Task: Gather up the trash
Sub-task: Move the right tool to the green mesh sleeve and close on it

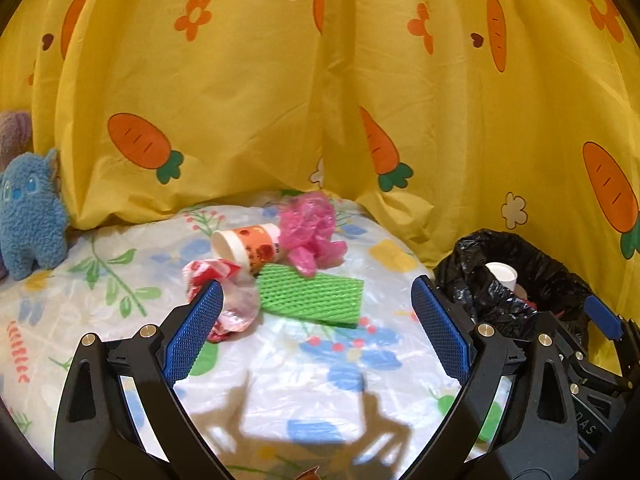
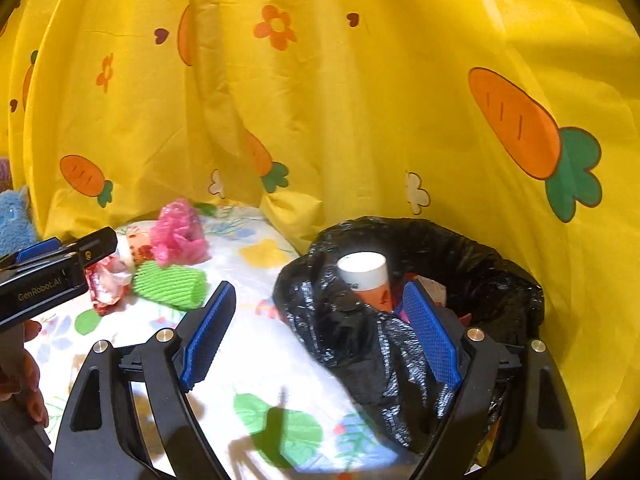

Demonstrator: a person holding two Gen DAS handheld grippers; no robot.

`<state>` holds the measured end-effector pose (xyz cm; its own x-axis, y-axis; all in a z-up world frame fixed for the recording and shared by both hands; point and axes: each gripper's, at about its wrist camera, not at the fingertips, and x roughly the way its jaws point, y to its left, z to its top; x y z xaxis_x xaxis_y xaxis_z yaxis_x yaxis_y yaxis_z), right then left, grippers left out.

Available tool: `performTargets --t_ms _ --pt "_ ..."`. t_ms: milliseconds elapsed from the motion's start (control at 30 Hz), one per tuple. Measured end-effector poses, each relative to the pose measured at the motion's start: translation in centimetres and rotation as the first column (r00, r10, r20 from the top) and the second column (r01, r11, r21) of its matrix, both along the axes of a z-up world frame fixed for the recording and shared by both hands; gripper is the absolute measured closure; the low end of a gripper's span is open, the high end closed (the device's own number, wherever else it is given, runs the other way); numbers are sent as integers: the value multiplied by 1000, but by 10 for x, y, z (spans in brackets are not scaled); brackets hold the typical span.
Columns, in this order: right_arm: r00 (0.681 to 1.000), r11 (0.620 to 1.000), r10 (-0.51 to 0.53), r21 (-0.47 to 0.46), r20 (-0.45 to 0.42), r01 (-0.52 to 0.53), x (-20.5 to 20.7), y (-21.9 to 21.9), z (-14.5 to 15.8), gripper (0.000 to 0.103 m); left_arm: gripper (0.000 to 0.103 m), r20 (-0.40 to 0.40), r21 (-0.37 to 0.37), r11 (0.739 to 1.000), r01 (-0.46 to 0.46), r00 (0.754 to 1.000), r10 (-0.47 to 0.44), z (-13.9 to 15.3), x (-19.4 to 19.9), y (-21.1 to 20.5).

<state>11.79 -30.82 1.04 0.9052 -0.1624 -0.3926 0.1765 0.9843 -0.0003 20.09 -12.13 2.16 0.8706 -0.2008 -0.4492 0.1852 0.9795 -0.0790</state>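
Note:
A small heap of trash lies on the floral tablecloth point(image 1: 300, 384): a paper cup point(image 1: 248, 248) on its side, a crumpled pink plastic bag point(image 1: 312, 228), a green foam net point(image 1: 312, 296) and a red-and-white wrapper point(image 1: 236, 308). My left gripper point(image 1: 316, 300) is open just short of the heap, with nothing between its blue pads. To the right stands a bin lined with a black bag point(image 2: 440, 240), holding a paper cup point(image 2: 366, 276) upside down. My right gripper point(image 2: 320, 296) is open and empty, and its right finger hangs over the bin's near rim.
A yellow carrot-print curtain point(image 1: 280, 100) closes off the back and right side. A blue plush toy point(image 1: 30, 216) sits at the far left against it. A hand point(image 2: 32, 380) holding the left gripper point(image 2: 60, 268) shows at the left edge of the right wrist view.

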Motion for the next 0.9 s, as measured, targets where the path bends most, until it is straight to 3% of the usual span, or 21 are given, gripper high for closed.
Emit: performTargets --t_ms 500,733,900 --pt "989 991 131 -1 -66 -132 21 63 -12 20 10 -11 8 972 -235 972 235 -19 6 99" --pt "980 988 156 26 -123 -154 66 82 -19 20 10 -36 0 943 -333 942 333 -35 26 133" --pt "965 987 161 25 -208 -160 116 93 -39 20 10 -69 -28 937 -349 935 347 -47 33 145"
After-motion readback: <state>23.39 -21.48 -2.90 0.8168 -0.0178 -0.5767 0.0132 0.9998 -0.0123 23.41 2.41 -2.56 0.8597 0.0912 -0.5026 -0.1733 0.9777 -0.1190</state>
